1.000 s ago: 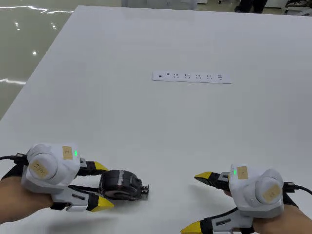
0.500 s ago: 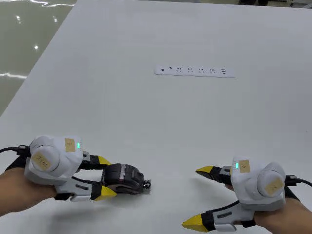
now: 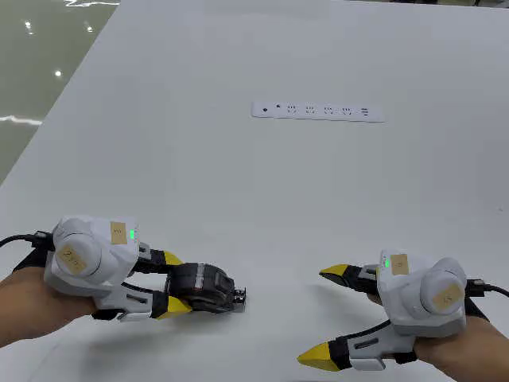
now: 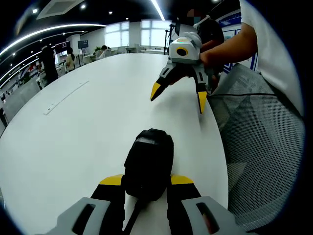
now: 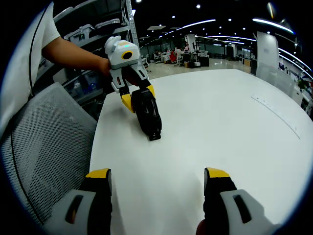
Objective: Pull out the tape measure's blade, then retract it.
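My left gripper point(image 3: 176, 283) is clamped on the tape measure point(image 3: 207, 288), near left. Right gripper point(image 3: 324, 316) jaws wide apart, well right. Blade not yet out; pull and retract both remain.

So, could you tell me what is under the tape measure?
The white table: the tape measure rests on it, held by the left gripper. Its underside is hidden.

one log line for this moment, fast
left claw: shut on tape measure | right claw: open, empty | blade: not yet out
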`<state>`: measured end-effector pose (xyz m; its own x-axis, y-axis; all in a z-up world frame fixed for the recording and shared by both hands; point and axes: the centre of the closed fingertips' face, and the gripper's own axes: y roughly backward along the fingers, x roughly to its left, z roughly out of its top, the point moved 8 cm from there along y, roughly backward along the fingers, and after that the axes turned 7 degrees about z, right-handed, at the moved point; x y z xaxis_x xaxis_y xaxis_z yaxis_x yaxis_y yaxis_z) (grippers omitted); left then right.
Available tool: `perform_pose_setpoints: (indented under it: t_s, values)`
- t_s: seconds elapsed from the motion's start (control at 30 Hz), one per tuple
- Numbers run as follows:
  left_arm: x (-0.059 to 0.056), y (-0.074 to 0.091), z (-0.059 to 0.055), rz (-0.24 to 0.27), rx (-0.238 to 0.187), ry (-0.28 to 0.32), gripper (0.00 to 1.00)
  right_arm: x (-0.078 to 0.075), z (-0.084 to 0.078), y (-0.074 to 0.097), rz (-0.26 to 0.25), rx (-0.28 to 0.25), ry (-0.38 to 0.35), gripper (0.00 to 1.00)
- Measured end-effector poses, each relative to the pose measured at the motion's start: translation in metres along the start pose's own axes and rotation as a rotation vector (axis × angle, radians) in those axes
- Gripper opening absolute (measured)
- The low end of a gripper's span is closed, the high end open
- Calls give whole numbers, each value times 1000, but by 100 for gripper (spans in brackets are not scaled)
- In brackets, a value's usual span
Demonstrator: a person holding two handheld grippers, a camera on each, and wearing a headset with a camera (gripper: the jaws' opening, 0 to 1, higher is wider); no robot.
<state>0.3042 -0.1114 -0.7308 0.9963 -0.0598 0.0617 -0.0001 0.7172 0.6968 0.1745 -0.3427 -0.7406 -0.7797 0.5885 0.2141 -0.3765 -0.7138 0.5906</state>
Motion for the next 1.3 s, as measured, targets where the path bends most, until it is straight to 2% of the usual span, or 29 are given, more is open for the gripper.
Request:
perform_pose_setpoints:
  t_s: [0.2,0.37,0.67,0.8,1.17,1.3]
  values:
    - [0,0,0,0,5,1,30,-2,5,-5,2,-17,14,76]
    - [0,0,0,-3,9,3,30,-2,13,-10,19,-49,39,71]
    - [0,0,1,-6,18,-8,30,-8,11,-26,56,-73,32,65]
    - [0,0,2,-2,18,-7,30,-9,13,-33,60,-99,57,56]
    - [0,0,1,0,19,-10,30,-9,17,-59,96,-99,81,49]
    - [0,0,1,0,18,-6,30,-10,19,-64,96,-97,99,46]
